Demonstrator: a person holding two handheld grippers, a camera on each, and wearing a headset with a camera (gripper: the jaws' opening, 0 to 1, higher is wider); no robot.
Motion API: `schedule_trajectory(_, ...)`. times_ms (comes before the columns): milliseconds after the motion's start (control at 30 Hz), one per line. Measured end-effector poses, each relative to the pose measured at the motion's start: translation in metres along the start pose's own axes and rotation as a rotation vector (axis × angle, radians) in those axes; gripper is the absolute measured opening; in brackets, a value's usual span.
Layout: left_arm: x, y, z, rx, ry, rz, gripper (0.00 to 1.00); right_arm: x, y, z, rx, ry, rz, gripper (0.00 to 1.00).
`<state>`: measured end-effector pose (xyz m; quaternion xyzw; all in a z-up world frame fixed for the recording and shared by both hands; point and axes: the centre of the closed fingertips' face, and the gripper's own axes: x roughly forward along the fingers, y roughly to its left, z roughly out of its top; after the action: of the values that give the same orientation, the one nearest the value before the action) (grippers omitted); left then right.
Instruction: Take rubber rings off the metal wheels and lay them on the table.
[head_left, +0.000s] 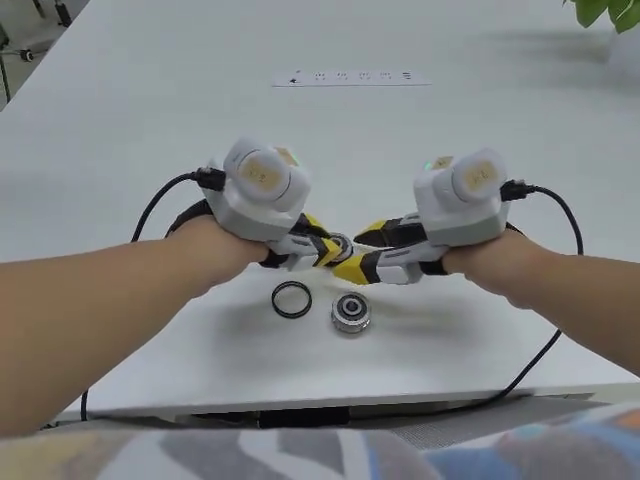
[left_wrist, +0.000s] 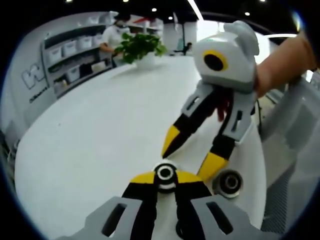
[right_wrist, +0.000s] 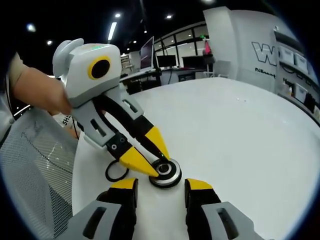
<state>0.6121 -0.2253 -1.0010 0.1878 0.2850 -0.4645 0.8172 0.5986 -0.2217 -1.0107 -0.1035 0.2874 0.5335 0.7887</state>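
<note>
My left gripper (head_left: 325, 248) is shut on a small metal wheel (head_left: 340, 243) and holds it above the table. In the left gripper view the yellow-tipped jaws (left_wrist: 165, 178) pinch that wheel (left_wrist: 165, 171) from both sides. My right gripper (head_left: 360, 250) faces it, open, with one finger on each side of the wheel. In the right gripper view the held wheel (right_wrist: 167, 172) shows a dark band round its rim, just ahead of my open right gripper (right_wrist: 161, 185). A loose black rubber ring (head_left: 291, 299) and a second metal wheel (head_left: 351, 311) lie on the table below.
The white table (head_left: 150, 110) stretches far ahead, with a long white power strip (head_left: 350, 77) near its far side. The table's front edge (head_left: 350, 392) runs just below the ring. Black cables trail from both grippers. A potted plant (left_wrist: 142, 50) stands at the far end.
</note>
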Motion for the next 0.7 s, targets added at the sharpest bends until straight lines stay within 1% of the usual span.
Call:
schedule_trajectory(100, 0.0003, -0.0002, -0.0001, -0.002, -0.001, 0.002, 0.13, 0.0033, -0.0028, 0.0012, -0.015, 0.014, -0.011, 0.35)
schedule_trajectory(200, 0.0006, -0.0004, -0.0001, -0.002, 0.000, 0.004, 0.13, 0.0040, -0.0045, 0.0033, -0.015, 0.008, -0.016, 0.35)
schedule_trajectory(233, 0.0006, -0.0004, -0.0002, -0.001, 0.002, 0.005, 0.13, 0.0047, -0.0041, 0.0042, -0.010, 0.003, -0.014, 0.34)
schedule_trajectory(367, 0.0014, -0.0002, -0.0001, -0.002, -0.001, 0.008, 0.13, 0.0075, -0.0022, 0.0018, -0.012, 0.008, -0.012, 0.33)
schedule_trajectory(433, 0.0016, -0.0003, -0.0001, -0.002, -0.001, 0.009, 0.13, 0.0084, -0.0014, 0.0015, -0.023, 0.011, -0.010, 0.32)
schedule_trajectory(533, 0.0017, -0.0004, 0.0000, -0.002, 0.001, 0.009, 0.13, 0.0082, -0.0044, -0.0010, -0.034, 0.028, -0.022, 0.30)
schedule_trajectory(600, 0.0017, -0.0006, 0.0001, -0.003, 0.000, 0.010, 0.13, 0.0072, -0.0070, -0.0004, -0.048, 0.024, -0.029, 0.25)
schedule_trajectory(700, 0.0017, -0.0005, 0.0001, -0.005, -0.001, 0.014, 0.13, 0.0063, -0.0059, -0.0028, -0.033, 0.030, -0.028, 0.24)
